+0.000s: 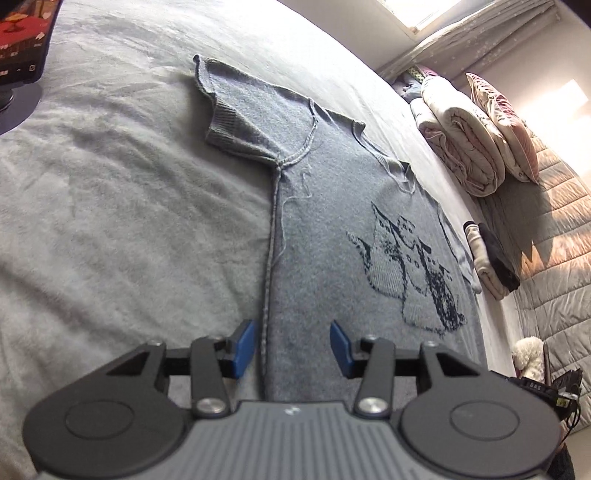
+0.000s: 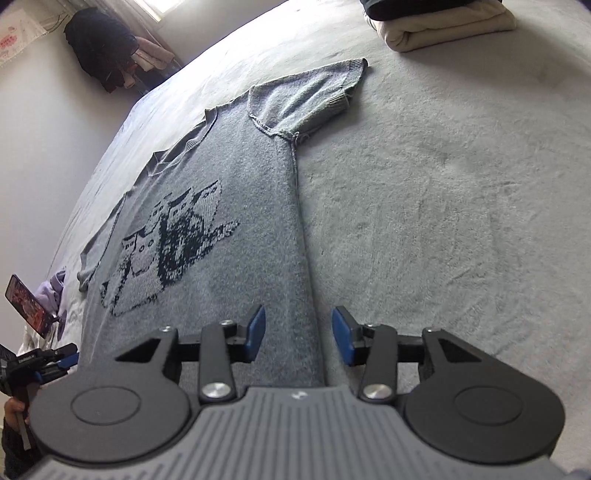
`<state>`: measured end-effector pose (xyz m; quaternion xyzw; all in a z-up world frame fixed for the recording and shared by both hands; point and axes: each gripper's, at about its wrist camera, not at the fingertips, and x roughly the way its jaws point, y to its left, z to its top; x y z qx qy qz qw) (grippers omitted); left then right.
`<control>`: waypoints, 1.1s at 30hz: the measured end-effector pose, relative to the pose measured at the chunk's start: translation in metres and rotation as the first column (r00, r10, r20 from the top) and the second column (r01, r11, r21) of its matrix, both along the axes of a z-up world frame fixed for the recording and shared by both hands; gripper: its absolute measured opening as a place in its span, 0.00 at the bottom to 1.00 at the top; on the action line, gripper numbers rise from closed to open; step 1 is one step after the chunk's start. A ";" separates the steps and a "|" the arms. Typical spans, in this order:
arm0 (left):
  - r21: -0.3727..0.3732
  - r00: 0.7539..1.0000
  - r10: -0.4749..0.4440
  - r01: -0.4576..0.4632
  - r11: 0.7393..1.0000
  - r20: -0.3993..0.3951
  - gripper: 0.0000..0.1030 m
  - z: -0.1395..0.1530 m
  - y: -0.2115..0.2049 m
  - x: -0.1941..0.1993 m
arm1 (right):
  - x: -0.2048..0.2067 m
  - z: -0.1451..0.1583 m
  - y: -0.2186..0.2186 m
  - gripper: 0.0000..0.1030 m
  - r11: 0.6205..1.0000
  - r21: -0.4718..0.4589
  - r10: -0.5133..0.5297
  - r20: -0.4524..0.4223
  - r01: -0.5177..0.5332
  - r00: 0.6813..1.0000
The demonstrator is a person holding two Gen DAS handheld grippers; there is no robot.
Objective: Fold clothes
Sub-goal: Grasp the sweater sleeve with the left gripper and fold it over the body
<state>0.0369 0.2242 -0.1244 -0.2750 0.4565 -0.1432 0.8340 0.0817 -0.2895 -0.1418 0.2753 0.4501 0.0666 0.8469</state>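
A blue-grey knitted short-sleeved top (image 1: 332, 229) (image 2: 229, 192) lies spread flat, inside out, on the grey bed, with a dark cat pattern (image 1: 410, 266) (image 2: 173, 243) in its middle. My left gripper (image 1: 293, 345) is open and straddles the top's left side seam near the hem. Its blue pads (image 1: 244, 347) hold nothing. My right gripper (image 2: 298, 334) is open too, astride the right side seam near the hem. One sleeve (image 1: 236, 110) lies far ahead of the left gripper, the other sleeve (image 2: 314, 92) far ahead of the right.
Folded clothes, cream with a black piece (image 1: 491, 258) (image 2: 443, 22), lie at the bed's edge. Rolled bedding and a pillow (image 1: 480, 140) sit on a quilted surface. A lit phone on a stand (image 1: 22, 40) (image 2: 29, 306) stands on the bed. Dark clothes hang in the corner (image 2: 103, 48).
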 end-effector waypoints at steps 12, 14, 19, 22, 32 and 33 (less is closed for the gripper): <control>-0.017 0.995 0.098 -0.098 0.995 0.033 0.03 -0.009 -0.003 -0.002 | 0.003 -0.004 -0.004 0.06 1.000 -0.026 -0.003 0.012 0.003 1.000; 0.028 0.986 0.155 -0.157 0.987 0.062 0.03 -0.003 0.002 -0.008 | 0.002 -0.004 -0.006 0.05 0.999 -0.042 -0.009 0.010 0.009 1.000; 0.056 0.992 0.116 -0.118 0.991 0.043 0.04 -0.006 0.003 -0.002 | 0.007 -0.002 -0.007 0.07 0.997 -0.071 -0.006 0.004 0.006 1.000; 0.033 0.996 0.083 -0.084 0.996 0.024 0.11 -0.001 0.005 0.005 | 0.020 0.001 -0.004 0.16 0.997 -0.074 0.020 0.000 -0.020 1.000; -0.011 0.999 0.050 -0.050 0.999 -0.019 0.36 0.003 0.000 0.058 | 0.073 0.004 0.000 0.41 0.997 -0.045 0.056 -0.011 -0.056 0.998; -0.009 0.998 0.055 -0.055 0.998 -0.020 0.36 0.003 -0.002 0.064 | 0.081 0.003 -0.001 0.40 0.999 -0.030 0.044 -0.010 -0.045 0.999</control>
